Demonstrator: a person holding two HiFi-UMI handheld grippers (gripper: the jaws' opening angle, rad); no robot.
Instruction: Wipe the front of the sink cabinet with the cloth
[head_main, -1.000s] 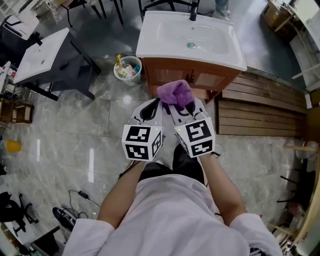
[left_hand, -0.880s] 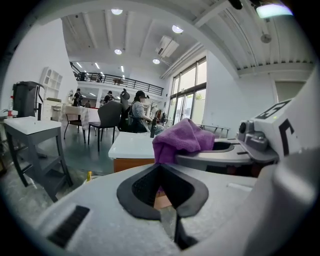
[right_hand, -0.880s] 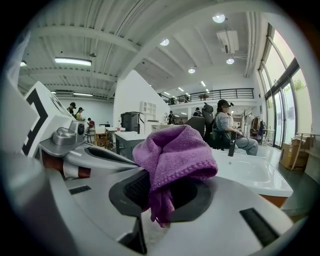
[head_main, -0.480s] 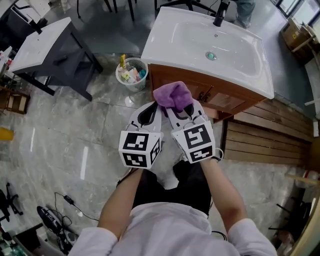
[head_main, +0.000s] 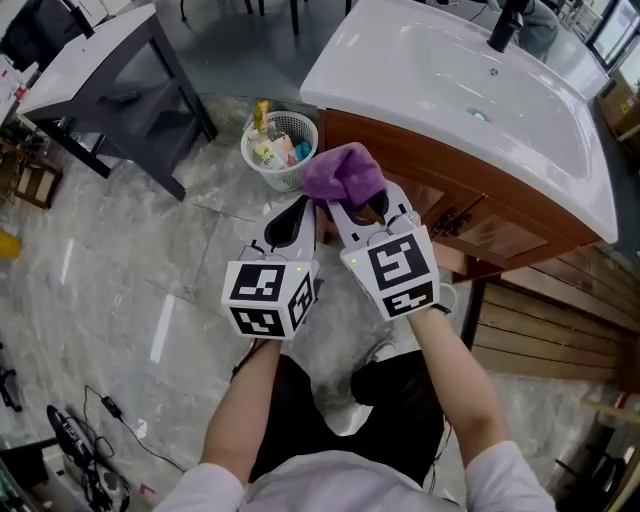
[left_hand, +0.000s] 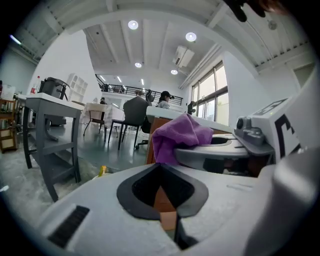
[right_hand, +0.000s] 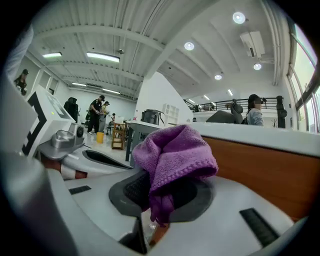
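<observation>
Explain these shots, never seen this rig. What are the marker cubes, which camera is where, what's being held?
No robot: a person holds two handheld grippers, and the marker cubes are part of them. The top-down picture comes from a head camera. The other two come from cameras riding on each gripper, looking along its jaws. The right gripper is shut on a purple cloth, held near the wooden sink cabinet. The left gripper is shut and empty. A white basket stands on the floor.
</observation>
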